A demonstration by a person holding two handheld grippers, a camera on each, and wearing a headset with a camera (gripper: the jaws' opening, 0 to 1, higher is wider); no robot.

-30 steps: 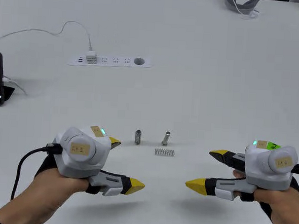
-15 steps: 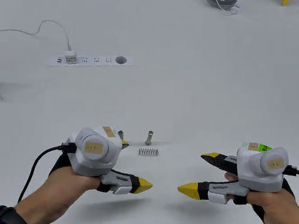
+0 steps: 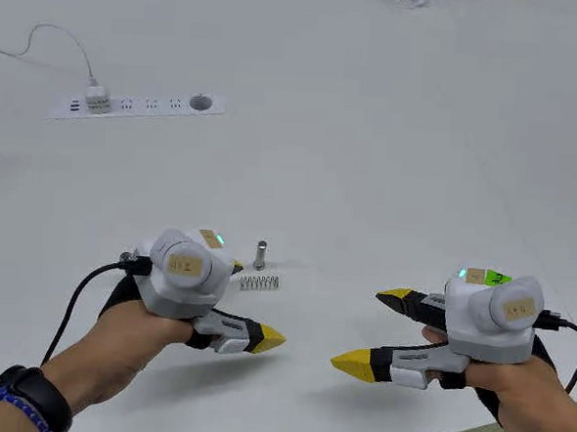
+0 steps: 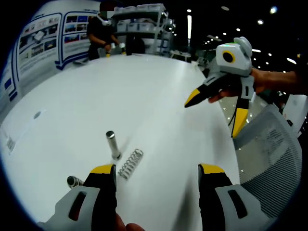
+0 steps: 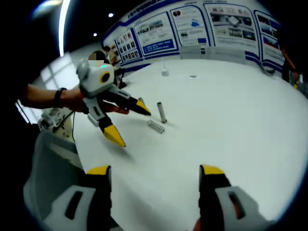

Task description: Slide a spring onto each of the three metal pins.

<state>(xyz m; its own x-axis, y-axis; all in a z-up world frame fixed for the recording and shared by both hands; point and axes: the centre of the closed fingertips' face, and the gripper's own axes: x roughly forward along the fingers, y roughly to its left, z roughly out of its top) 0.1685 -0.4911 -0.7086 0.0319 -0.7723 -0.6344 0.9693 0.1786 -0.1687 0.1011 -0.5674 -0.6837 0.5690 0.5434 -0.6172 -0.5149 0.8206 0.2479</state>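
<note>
Jaws stand wide on both my tools, and neither holds anything. My left gripper (image 4: pixel 157 169) hangs low over the table (image 3: pixel 419 165). The loose spring (image 4: pixel 131 163) lies flat just ahead of its left-hand jaw. The bare upright pin (image 4: pixel 112 143) stands just beyond that spring, the two near each other but apart. Outside the same jaw stands a second pin (image 4: pixel 73 181); whether it carries a spring I cannot tell at this size. I judge the left sits this close because the spring is the next thing to grasp. My right gripper (image 5: pixel 155 174) hangs well back from the pin, pointed across at the left one, likely free to steady the pin or take the spring. I see no spring on the bare pin, so its step is not yet done.
</note>
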